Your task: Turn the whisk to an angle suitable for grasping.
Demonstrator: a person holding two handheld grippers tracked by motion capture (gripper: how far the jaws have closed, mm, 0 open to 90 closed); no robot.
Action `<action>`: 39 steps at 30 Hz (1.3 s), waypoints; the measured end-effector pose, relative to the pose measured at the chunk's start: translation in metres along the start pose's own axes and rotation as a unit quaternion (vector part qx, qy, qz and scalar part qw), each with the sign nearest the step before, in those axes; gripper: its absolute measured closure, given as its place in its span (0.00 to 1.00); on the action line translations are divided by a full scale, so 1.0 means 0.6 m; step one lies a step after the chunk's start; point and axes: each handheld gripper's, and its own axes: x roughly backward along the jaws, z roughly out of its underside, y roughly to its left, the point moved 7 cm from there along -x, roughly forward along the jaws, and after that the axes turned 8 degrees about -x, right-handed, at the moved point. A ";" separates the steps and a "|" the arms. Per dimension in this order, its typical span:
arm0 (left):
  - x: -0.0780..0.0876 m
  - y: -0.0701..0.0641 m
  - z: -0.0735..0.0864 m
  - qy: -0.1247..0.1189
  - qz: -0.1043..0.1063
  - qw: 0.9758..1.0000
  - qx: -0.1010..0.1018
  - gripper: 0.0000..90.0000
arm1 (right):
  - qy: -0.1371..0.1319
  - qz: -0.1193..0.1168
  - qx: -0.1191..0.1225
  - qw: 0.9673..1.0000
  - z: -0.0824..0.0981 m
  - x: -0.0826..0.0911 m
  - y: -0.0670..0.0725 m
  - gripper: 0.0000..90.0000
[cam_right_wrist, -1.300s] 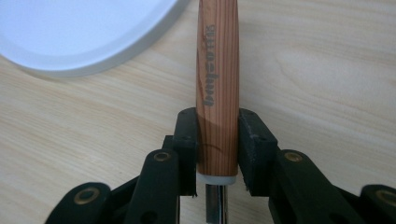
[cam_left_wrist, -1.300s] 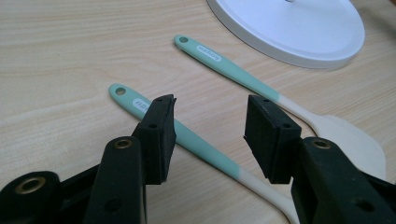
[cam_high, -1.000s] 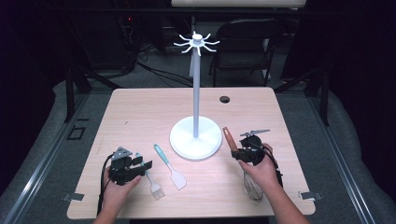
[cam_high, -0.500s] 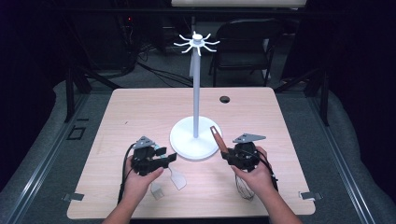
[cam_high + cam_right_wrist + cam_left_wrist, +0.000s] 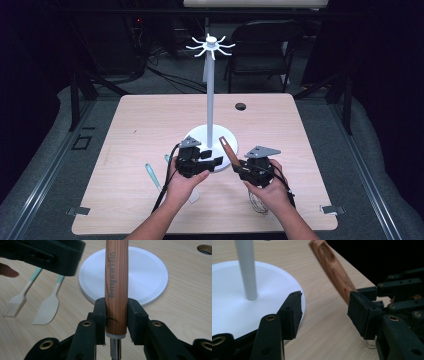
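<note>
a: state of the right gripper [image 5: 116, 322]?

b: its two black jaws are pressed against the sides of a wooden handle [image 5: 116, 282], one pad on each side. the handle runs up between them. in the high view this gripper [image 5: 239, 168] sits in the person's right hand [image 5: 272, 190] at the near right of the table [image 5: 150, 115], and the handle [image 5: 228, 150] slants up and away toward the stand.

a: what hangs below the handle?

b: a whisk: its wire loops [image 5: 257, 202] show under the right hand, near the table surface. whether they touch the table cannot be told.

a: state of the left gripper [image 5: 324, 312]?

b: spread, with nothing between the pads; the jaws have just been opening. in its own view the wooden handle [image 5: 334, 270] lies beyond the gap, close to the right-hand jaw.

a: where is it in the high view?

b: the left gripper [image 5: 210, 162] is held in the left hand [image 5: 182, 182], just in front of the white stand base [image 5: 197, 134] and just beside the right gripper.

a: surroundings?

b: a white pole [image 5: 210, 95] rises from the base to a crown of hooks [image 5: 210, 45]. a brush [image 5: 16, 302] and a spatula [image 5: 48, 307], both with teal handles, lie flat on the table to the left of the base.
</note>
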 end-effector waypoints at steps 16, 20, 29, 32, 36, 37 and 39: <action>-0.035 -0.016 -0.023 0.000 0.017 0.999 0.032 0.49 | -0.005 -0.008 0.017 1.000 -0.001 -0.005 0.020 0.79; -0.040 -0.017 -0.021 0.002 0.018 0.999 0.033 0.53 | -0.007 -0.012 0.016 1.000 -0.002 -0.004 0.022 0.79; -0.042 -0.016 -0.020 -0.004 0.019 0.999 0.035 0.58 | -0.008 -0.012 0.017 1.000 -0.002 -0.004 0.024 0.79; -0.041 -0.015 -0.020 -0.005 0.015 0.999 0.031 0.61 | -0.011 -0.013 0.015 1.000 -0.002 -0.004 0.025 0.78; -0.041 -0.015 -0.021 -0.010 0.012 1.000 0.027 0.61 | -0.012 -0.016 0.013 1.000 -0.002 -0.004 0.025 0.78; -0.041 -0.015 -0.021 -0.010 0.013 0.999 0.028 0.61 | -0.012 -0.016 0.013 1.000 -0.002 -0.004 0.025 0.78; -0.041 -0.015 -0.021 -0.010 0.014 1.000 0.026 0.62 | -0.012 -0.017 0.013 1.000 -0.002 -0.004 0.025 0.78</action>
